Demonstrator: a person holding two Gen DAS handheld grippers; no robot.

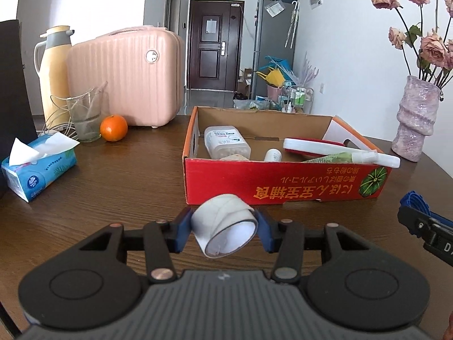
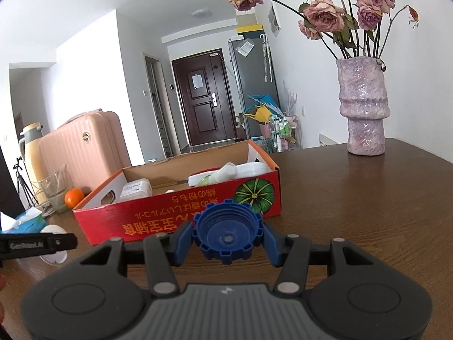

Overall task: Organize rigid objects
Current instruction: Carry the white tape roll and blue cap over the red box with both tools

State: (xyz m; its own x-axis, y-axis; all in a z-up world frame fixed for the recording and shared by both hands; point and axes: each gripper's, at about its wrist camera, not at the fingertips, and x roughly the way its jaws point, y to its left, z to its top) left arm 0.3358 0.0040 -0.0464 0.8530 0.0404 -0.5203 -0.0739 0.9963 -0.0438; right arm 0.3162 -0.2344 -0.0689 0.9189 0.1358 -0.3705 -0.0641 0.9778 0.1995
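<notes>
My left gripper is shut on a white roll of tape, held above the wooden table just in front of the red cardboard box. In the right wrist view my right gripper is shut on a blue ribbed bottle cap, its hollow side facing the camera, near the front wall of the red box. Inside the box lie a clear plastic container, a white and red flat case, a spray bottle and a small white bottle. The left gripper's tip shows at the left edge.
On the left of the table stand a tissue pack, an orange, a glass, a yellow thermos and a pink suitcase. A purple vase with dried roses stands at the right.
</notes>
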